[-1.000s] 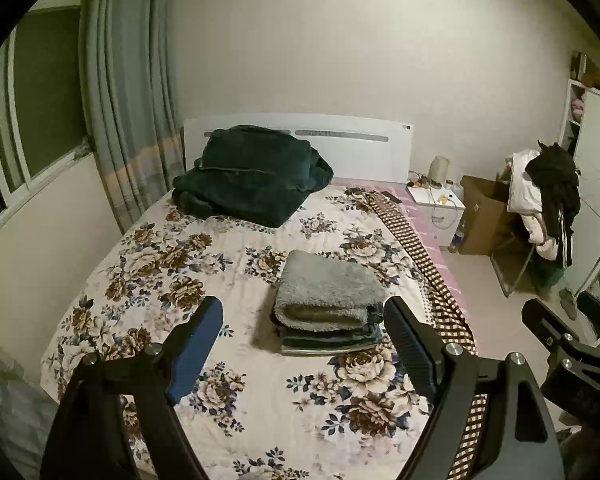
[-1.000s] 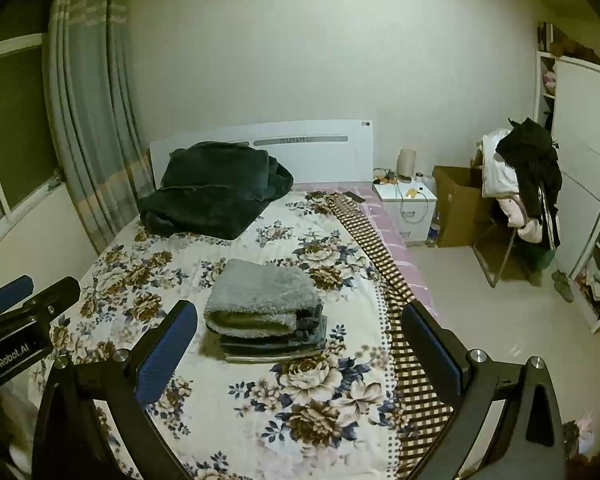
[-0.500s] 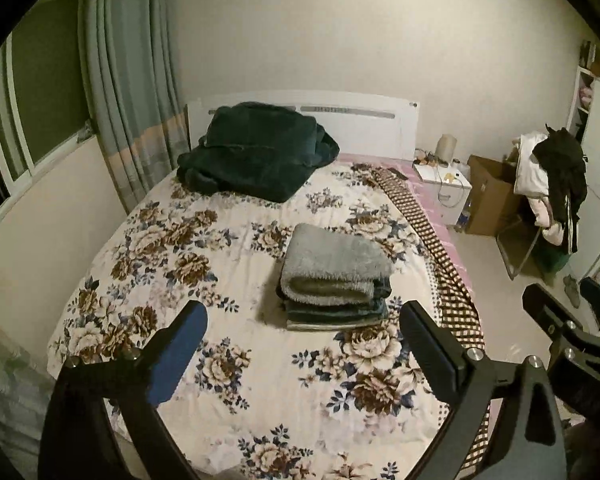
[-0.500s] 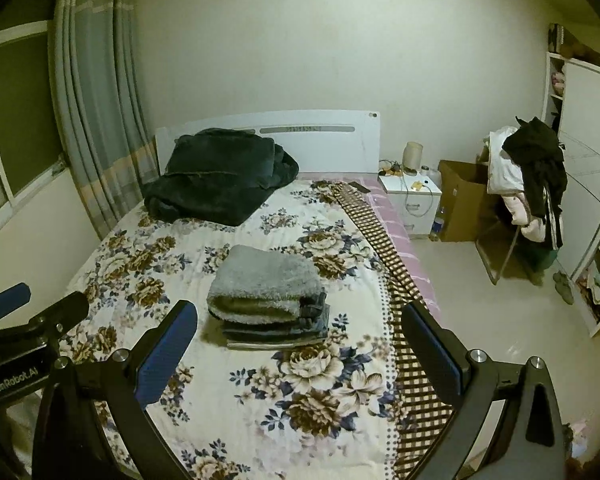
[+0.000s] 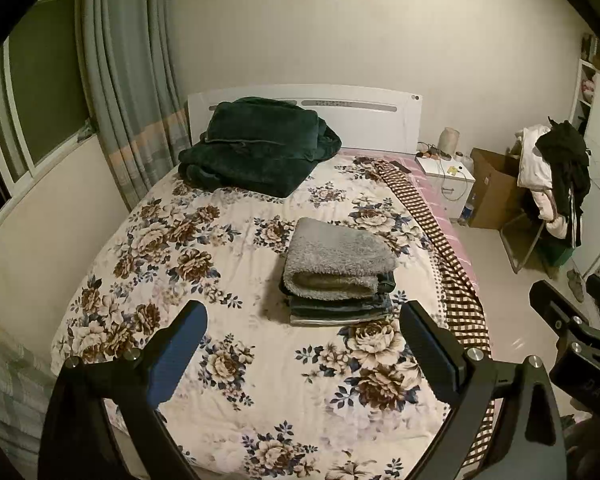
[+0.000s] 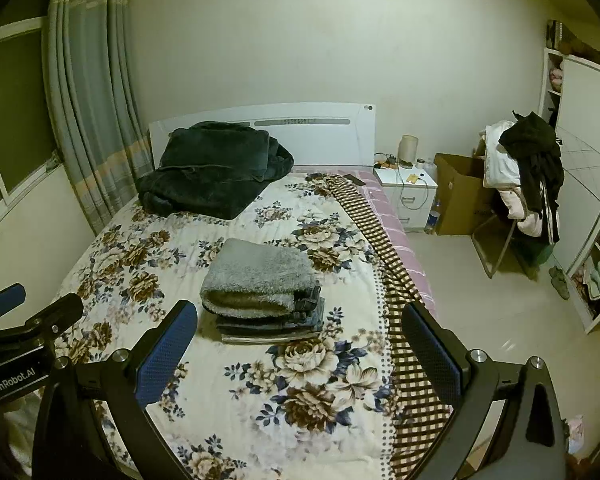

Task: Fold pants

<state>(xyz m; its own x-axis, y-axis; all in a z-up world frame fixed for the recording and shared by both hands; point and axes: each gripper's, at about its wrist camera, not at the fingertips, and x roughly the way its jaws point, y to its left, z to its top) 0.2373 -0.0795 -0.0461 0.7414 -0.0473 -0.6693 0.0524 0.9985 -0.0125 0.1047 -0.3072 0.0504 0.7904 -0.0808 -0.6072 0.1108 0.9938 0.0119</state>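
A neat stack of folded pants (image 5: 338, 276) lies on the middle of the floral bedspread (image 5: 228, 248); a grey fleecy pair is on top and dark denim pairs are under it. The stack also shows in the right wrist view (image 6: 264, 290). My left gripper (image 5: 302, 342) is open and empty, held back from the stack above the foot of the bed. My right gripper (image 6: 298, 338) is open and empty, also back from the stack. Each gripper appears at the edge of the other's view.
A dark green blanket (image 5: 256, 144) is piled at the headboard. A checked cloth (image 5: 440, 240) runs along the bed's right edge. A white nightstand (image 6: 410, 190), a cardboard box (image 6: 458, 196) and a chair heaped with clothes (image 6: 528, 172) stand on the right. Curtains (image 5: 132, 80) hang left.
Both grippers have drawn back and up from the bed, so the stack looks smaller and farther away. Both stay open. The stack has not moved.
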